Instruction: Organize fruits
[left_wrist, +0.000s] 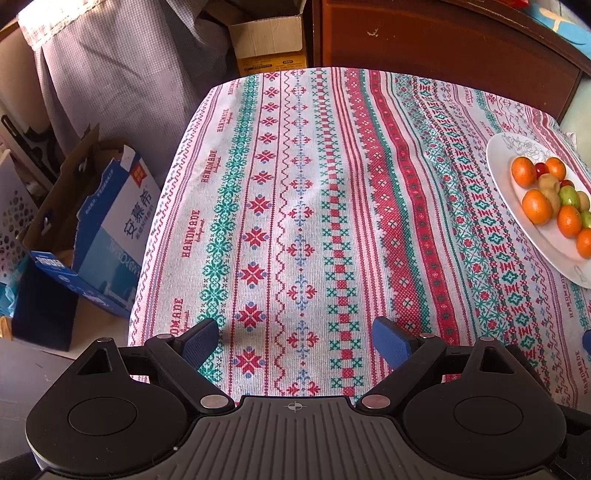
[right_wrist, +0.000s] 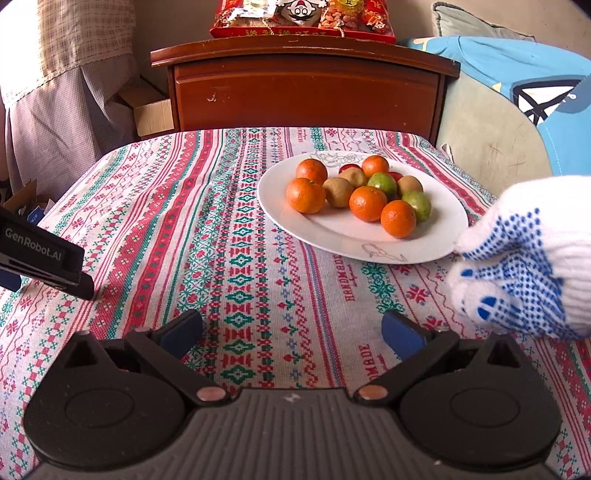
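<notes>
A white oval plate (right_wrist: 340, 236) on the patterned tablecloth holds several oranges (right_wrist: 306, 195), brownish kiwis (right_wrist: 338, 192), green fruits (right_wrist: 382, 183) and small red ones. In the left wrist view the same plate (left_wrist: 498, 173) lies at the far right. My left gripper (left_wrist: 295, 341) hangs open over bare cloth, well to the left of the plate, nothing between its blue pads. My right gripper (right_wrist: 291, 332) is open too, above the cloth in front of the plate. A hand in a white dotted glove (right_wrist: 524, 254) touches the plate's near right rim.
The table (left_wrist: 295, 184) is covered by a red, green and white cloth. A wooden cabinet (right_wrist: 306, 92) stands behind it, with snack packs on top. Cardboard boxes (left_wrist: 92, 229) sit on the floor to the left. The left gripper's body (right_wrist: 40, 254) shows at the right view's left edge.
</notes>
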